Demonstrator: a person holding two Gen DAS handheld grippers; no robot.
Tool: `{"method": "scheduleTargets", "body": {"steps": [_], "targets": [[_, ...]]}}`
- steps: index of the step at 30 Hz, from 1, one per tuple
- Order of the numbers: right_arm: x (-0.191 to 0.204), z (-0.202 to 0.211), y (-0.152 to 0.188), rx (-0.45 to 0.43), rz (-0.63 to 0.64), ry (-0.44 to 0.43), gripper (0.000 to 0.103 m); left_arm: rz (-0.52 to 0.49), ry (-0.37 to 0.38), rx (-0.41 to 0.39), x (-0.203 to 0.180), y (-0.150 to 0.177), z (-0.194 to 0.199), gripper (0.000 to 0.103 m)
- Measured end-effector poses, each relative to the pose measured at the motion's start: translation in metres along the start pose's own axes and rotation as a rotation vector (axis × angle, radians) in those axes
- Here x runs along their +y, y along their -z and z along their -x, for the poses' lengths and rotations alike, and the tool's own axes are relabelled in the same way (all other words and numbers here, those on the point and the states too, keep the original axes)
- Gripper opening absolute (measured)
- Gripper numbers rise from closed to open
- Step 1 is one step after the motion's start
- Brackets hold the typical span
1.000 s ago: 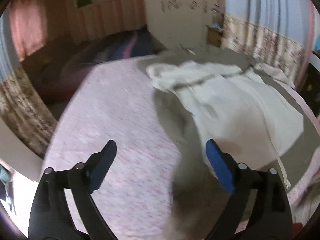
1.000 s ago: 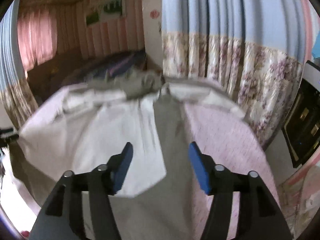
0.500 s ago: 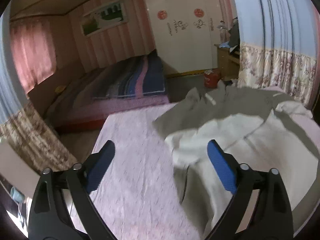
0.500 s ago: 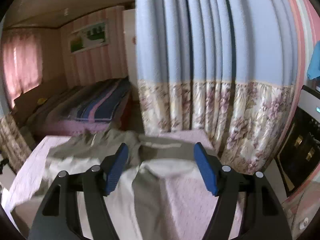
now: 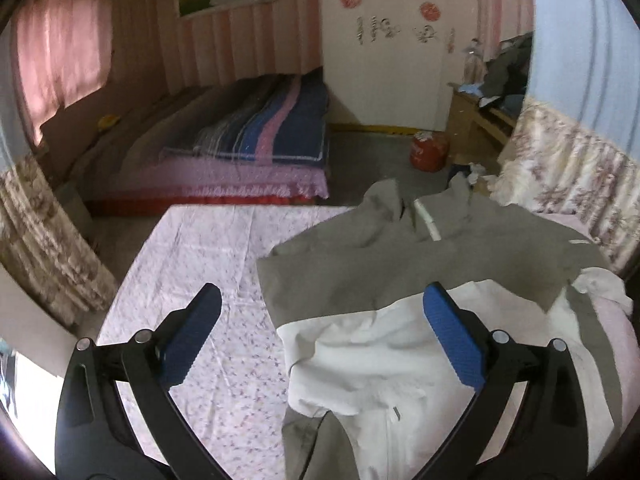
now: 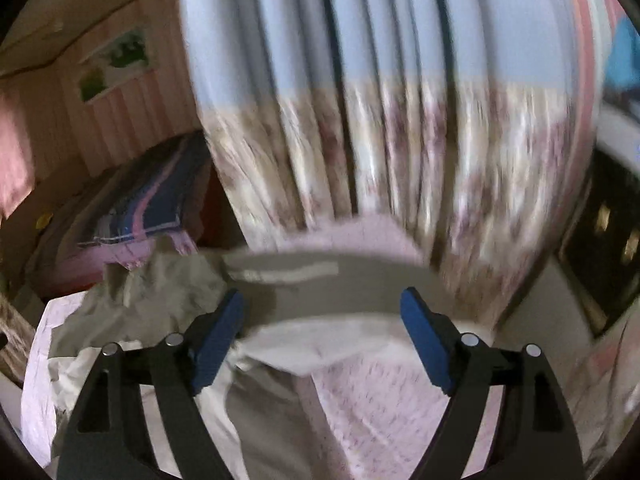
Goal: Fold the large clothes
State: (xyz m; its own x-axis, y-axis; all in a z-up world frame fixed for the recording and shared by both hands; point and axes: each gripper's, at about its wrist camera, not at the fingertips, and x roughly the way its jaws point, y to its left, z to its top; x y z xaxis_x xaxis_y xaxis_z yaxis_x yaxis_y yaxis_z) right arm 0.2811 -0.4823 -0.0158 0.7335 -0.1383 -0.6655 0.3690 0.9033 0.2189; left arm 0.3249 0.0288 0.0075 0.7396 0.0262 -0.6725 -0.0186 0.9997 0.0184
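Over the bed (image 5: 208, 248), both grippers, left (image 5: 320, 340) and right (image 6: 324, 336), gape empty above the coat (image 5: 360, 280); grabbing one layer could undo the fold.

Matt grey-and-white cloth garment (image 5: 400, 280) on a printed cotton sheet (image 5: 208, 248)

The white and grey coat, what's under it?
The coat lies on a pink flowery sheet, which shows to its left. What is beneath the sheet, and anything tucked under the coat itself, stays hidden.
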Motion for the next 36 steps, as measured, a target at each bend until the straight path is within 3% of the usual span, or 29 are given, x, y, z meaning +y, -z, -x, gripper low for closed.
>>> {"method": "scheduleTargets", "body": {"steps": [9, 15, 20, 21, 23, 24, 25, 27, 33, 36], "targets": [[-0.054, -0.075, 0.024, 0.161, -0.205, 0.114, 0.081, 0.058, -0.007, 0.072, 0.012, 0.004, -0.055, 0.100], [-0.091, -0.092, 0.013, 0.149, -0.388, 0.093, 0.081, 0.031, -0.019, 0.073, 0.007, -0.003, -0.067, 0.100], [-0.099, -0.121, 0.018, 0.227, -0.450, 0.094, 0.081, 0.024, -0.004, 0.072, 0.002, -0.002, -0.069, 0.100], [-0.098, -0.122, 0.019, 0.217, -0.437, 0.103, 0.078, 0.021, -0.004, 0.072, 0.001, -0.001, -0.070, 0.100], [-0.097, -0.121, 0.021, 0.189, -0.419, 0.113, 0.056, 0.014, -0.012, 0.076, 0.000, 0.000, -0.071, 0.100], [-0.097, -0.123, 0.021, 0.183, -0.411, 0.094, 0.027, 0.010, -0.016, 0.080, 0.000, 0.001, -0.072, 0.100], [-0.097, -0.124, 0.019, 0.184, -0.401, 0.072, 0.006, 0.007, -0.017, 0.082, 0.000, 0.001, -0.072, 0.100], [-0.094, -0.124, 0.016, 0.175, -0.360, 0.068, 0.000, 0.000, -0.025, 0.080, 0.001, 0.002, -0.071, 0.100], [-0.076, -0.108, 0.004, 0.101, -0.253, 0.048, 0.000, -0.003, -0.043, 0.082, 0.004, 0.006, -0.070, 0.100], [-0.070, -0.101, -0.002, 0.116, -0.236, 0.045, 0.000, -0.015, -0.053, 0.084, 0.004, 0.007, -0.069, 0.100]]}}
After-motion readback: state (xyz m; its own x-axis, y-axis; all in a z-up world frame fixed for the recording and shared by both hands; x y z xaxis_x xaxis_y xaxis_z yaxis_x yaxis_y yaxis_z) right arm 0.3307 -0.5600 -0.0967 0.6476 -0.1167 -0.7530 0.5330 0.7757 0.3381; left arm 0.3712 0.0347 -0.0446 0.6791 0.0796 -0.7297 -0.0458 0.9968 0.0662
